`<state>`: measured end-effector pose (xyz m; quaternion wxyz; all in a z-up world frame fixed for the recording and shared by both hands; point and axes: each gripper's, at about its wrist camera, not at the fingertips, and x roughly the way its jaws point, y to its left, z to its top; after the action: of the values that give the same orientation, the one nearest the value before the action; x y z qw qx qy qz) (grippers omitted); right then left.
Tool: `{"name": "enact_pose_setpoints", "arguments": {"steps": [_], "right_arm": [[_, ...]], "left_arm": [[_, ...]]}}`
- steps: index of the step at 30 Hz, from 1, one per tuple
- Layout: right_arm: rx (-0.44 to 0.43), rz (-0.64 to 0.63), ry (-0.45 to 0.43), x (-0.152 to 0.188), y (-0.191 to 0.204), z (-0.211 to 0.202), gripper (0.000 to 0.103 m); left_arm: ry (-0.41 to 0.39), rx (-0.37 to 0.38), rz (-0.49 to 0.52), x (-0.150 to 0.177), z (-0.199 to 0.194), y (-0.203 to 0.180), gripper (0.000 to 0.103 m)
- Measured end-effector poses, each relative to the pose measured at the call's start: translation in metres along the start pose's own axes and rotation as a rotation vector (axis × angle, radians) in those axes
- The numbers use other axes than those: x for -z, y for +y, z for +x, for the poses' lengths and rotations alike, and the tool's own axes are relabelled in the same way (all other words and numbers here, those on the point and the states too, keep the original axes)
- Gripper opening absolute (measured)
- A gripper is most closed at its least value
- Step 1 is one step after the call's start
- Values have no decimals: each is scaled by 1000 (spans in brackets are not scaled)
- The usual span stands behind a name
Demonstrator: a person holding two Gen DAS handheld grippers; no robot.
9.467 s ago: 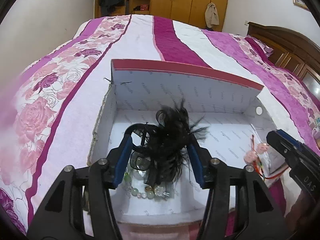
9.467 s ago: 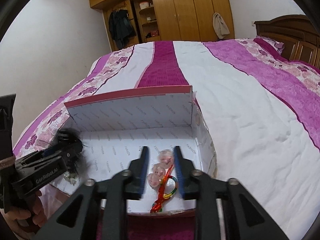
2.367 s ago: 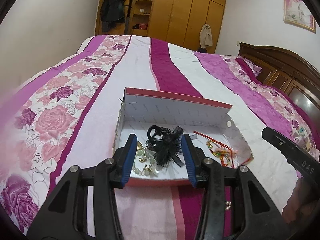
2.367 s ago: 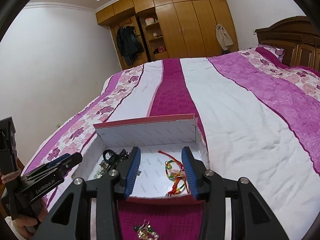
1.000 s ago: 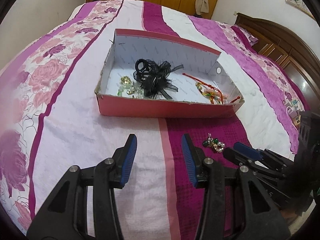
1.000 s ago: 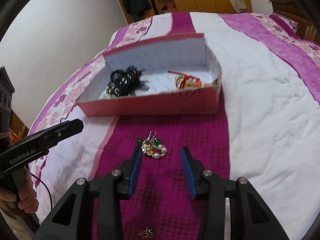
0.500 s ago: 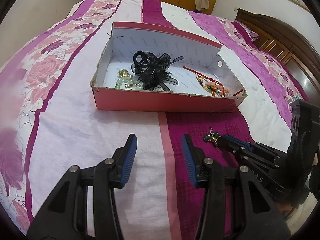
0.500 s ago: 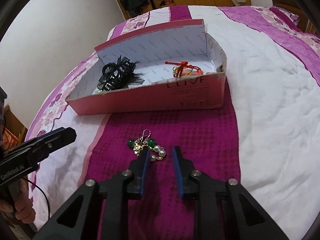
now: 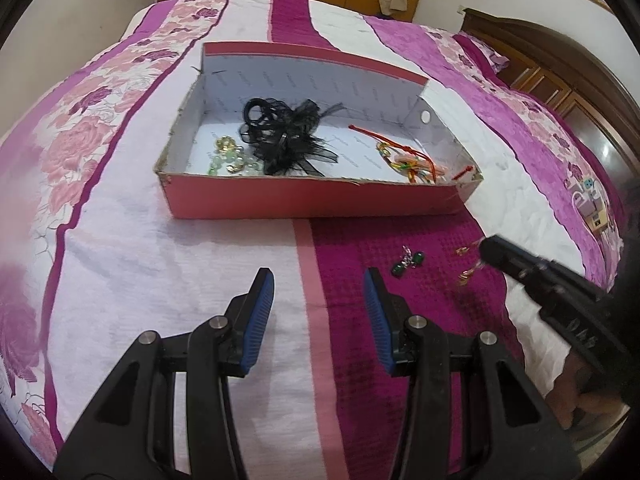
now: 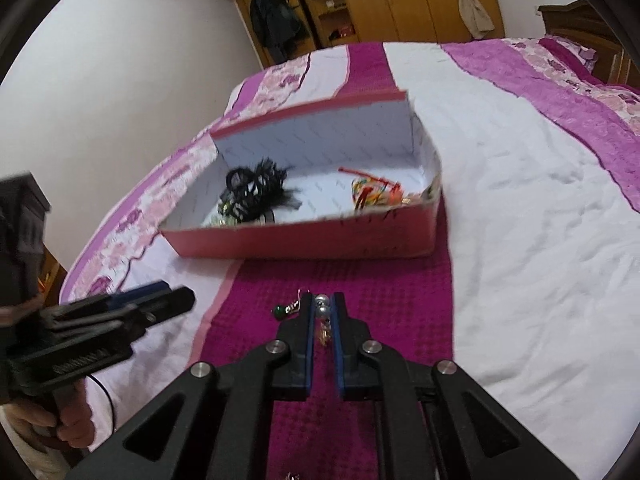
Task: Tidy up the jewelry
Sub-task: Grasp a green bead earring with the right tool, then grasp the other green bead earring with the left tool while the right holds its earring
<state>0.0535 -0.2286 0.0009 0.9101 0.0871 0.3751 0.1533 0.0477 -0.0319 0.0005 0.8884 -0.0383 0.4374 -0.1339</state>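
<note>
A pink shoebox (image 9: 304, 204) (image 10: 304, 244) lies on the bed. It holds a black hair bow (image 9: 284, 136) (image 10: 256, 190), green beads (image 9: 228, 156) and a red and yellow cord bracelet (image 9: 412, 160) (image 10: 372, 192). My right gripper (image 10: 322, 306) (image 9: 486, 250) is shut on a pearl and gold earring (image 10: 322, 312) and holds it above the magenta stripe; gold pieces dangle from it (image 9: 466, 276). A green earring (image 9: 408, 262) (image 10: 286, 310) lies on the bedspread just left of it. My left gripper (image 9: 318, 304) is open and empty, over the bed in front of the box.
The purple, white and floral bedspread (image 9: 120, 240) covers the bed. A wooden headboard (image 9: 560, 64) is at the right and a wardrobe (image 10: 400, 0) stands at the back. Another small trinket (image 10: 292, 476) lies on the magenta stripe under my right gripper.
Both grippers pulled back from the box to the bed in front of it. My right gripper closed on the earring cluster and lifted part of it; the green earring stayed down.
</note>
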Motion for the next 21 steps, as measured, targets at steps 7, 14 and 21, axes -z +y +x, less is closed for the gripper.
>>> {"name": "enact_pose_setpoints", "arguments": {"steps": [7,14,21], "right_arm": [[11,33,-62,-6,-12,-24,9],[19,68,-81,-4,-29,-30,9],[17,98,-84,-3,-41,-31,9]], "left_arm": [[6,27,48,0,8,-16,38],[24,51,97,-1,26,-32,37],[11,4,213,6,40,-48,25]]}}
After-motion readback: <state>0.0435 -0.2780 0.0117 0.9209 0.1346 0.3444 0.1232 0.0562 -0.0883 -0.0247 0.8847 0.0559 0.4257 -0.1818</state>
